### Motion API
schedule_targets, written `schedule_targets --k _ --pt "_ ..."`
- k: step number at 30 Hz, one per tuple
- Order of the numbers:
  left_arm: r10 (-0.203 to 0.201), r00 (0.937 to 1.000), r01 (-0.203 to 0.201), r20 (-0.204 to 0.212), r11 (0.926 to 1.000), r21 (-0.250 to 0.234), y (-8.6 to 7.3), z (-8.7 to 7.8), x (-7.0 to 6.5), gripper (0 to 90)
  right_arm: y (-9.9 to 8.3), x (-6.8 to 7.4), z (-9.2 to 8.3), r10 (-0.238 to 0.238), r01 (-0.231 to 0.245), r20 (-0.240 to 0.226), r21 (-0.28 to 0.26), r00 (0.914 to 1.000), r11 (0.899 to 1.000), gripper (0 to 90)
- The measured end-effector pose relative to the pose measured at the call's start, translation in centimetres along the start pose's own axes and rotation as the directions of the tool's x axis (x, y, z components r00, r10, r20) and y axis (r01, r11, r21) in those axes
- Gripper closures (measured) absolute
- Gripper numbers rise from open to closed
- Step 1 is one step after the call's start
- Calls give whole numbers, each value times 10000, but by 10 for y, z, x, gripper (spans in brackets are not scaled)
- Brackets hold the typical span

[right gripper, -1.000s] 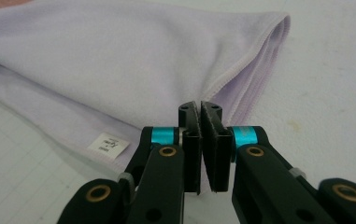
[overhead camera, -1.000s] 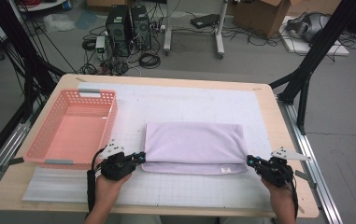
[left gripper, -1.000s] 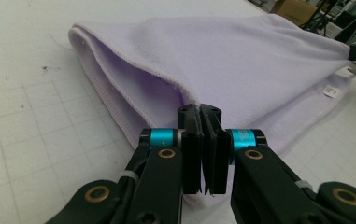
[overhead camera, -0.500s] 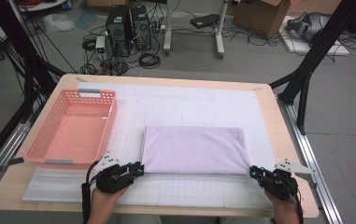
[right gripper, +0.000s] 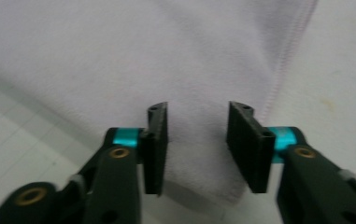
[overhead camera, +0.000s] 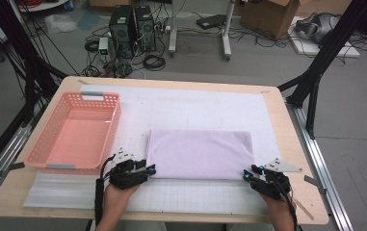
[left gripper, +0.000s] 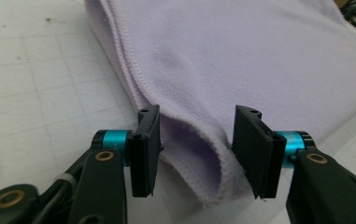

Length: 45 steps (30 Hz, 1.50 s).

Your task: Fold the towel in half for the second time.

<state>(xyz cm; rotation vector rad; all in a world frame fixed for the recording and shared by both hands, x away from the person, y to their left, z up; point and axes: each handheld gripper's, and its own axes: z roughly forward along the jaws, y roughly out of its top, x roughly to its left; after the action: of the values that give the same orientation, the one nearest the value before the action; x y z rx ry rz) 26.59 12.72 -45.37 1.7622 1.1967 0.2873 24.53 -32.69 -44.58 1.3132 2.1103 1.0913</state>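
Towel [overhead camera: 201,153] first: a pale lilac cloth, folded into a flat, wide rectangle, is lying near the middle of the table [overhead camera: 287,120], on the white gridded mat [overhead camera: 195,108] that is covering most of the wooden top. Its near long edge is running between the two grippers, and its left short edge is sitting just beside the pink basket [overhead camera: 51,144], apart from it. The fabric is looking soft and slightly fuzzy, with a stitched hem along the edges; in the left gripper view the towel [left gripper: 241,56] is showing stacked layers at the fold, and the near corner is bulging up a little into a loose loop between the jaws.

The basket, a pink plastic one with a latticed wall, is standing at the left of the mat.

The left gripper [overhead camera: 147,169] is resting at the towel's near left corner, held by a hand coming in from the bottom edge. Its jaws have just been opening and are standing about half apart, with the corner between them but the pads clear of the cloth [left gripper: 194,154].

The right gripper [overhead camera: 246,176] is sitting at the near right corner. Its jaws have just been opening too, standing roughly half apart over the hemmed corner, gripping nothing [right gripper: 196,149].
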Motion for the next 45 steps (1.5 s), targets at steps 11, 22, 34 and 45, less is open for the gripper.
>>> schedule_targets --k 11,22,34,45 --pt "-358 9990 342 285 9977 579 -2 2 1 818 -5 -9 -2 1436 -1405 -708 468 9871 9890 805" --pt "679 9937 -635 895 9967 -513 -7 -21 -9 584 -17 -1 -35 1103 -1080 -591 409 9921 9933 581" --pt "767 9965 -782 340 9960 440 39 44 4 625 -9 -6 -37 395 -418 -345 -687 9986 9968 622" --pt "893 9951 -892 -433 9960 48 32 31 4 542 -13 -5 -34 -56 31 -587 -421 9983 9991 720"
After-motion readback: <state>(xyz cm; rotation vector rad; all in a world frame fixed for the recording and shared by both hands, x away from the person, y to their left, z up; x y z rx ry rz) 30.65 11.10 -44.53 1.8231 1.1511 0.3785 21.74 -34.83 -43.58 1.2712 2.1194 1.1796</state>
